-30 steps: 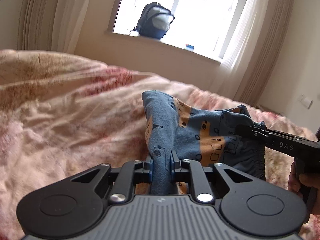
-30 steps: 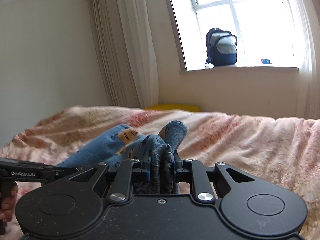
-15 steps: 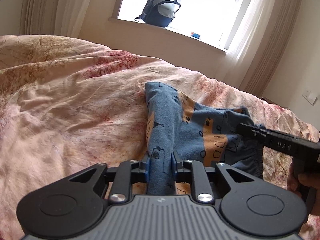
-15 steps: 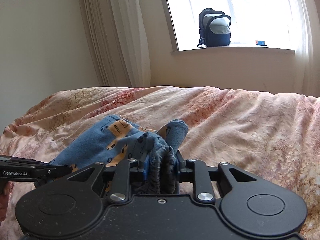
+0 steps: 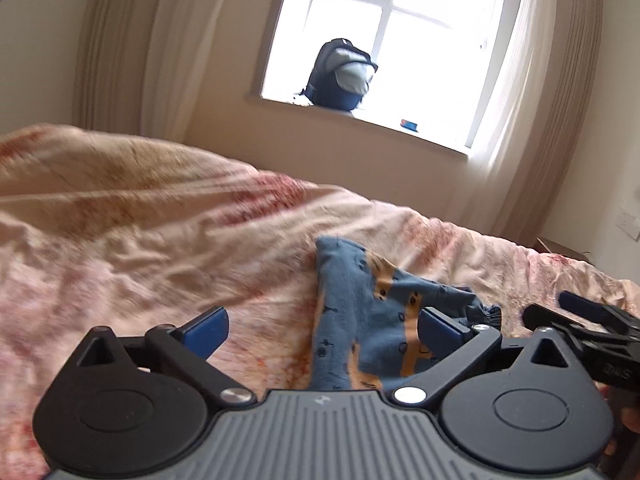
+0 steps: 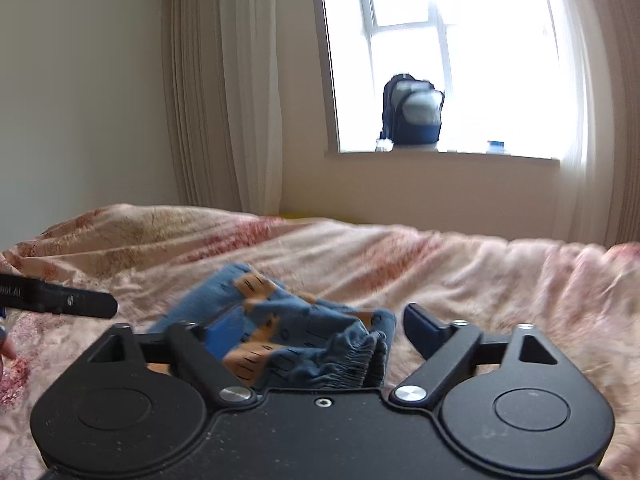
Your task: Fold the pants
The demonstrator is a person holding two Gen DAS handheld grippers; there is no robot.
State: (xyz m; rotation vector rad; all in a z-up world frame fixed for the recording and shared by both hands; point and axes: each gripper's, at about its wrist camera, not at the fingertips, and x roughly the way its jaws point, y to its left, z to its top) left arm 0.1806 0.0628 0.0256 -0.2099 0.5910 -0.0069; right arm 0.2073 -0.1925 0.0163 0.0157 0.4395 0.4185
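Loosely bunched blue patterned pants (image 5: pixel 360 320)

Each black gripper (image 5: pixel 324 330) has blue finger pads (image 5: pixel 208 330), silver screws and a ribbed grey housing.

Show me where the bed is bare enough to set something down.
Bare bedspread lies left of the pants, up to the curtain wall, and right of the pants in the right view. It is crowded around the pants, between the open left gripper and right gripper.
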